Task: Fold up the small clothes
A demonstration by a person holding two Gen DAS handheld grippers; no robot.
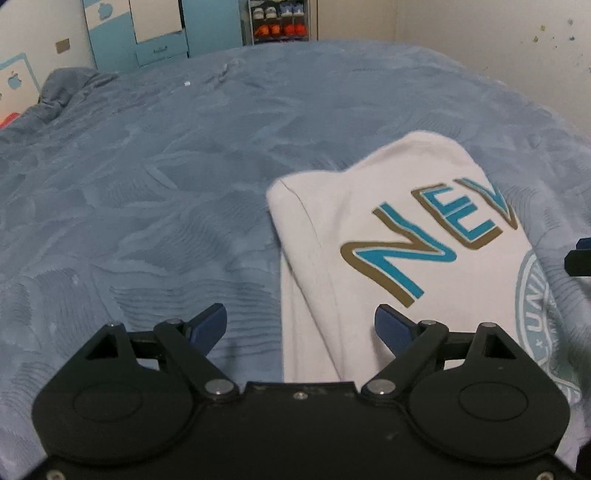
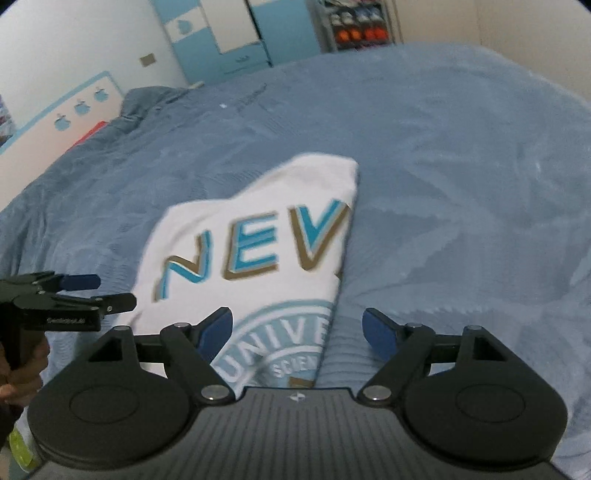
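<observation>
A white T-shirt [image 1: 417, 236] with teal and gold letters "NEV" and a pale round seal lies folded into a narrow strip on the blue bedspread [image 1: 166, 166]. My left gripper [image 1: 300, 325] hovers open over the shirt's left edge, its right blue finger [image 1: 393, 328] above the cloth and nothing between its fingers. In the right wrist view the same shirt [image 2: 258, 236] lies ahead. My right gripper [image 2: 297, 330] is open over the shirt's right edge near the seal. The left gripper [image 2: 99, 291] shows at the far left, held by a hand.
The bedspread [image 2: 461, 184] stretches wide on all sides of the shirt. A bunched fold of blanket [image 1: 70, 88] sits at the far left corner. Beyond the bed stand blue-and-white cabinets [image 1: 155, 33] and a shoe rack [image 1: 279, 20]. A pale wall runs along the right.
</observation>
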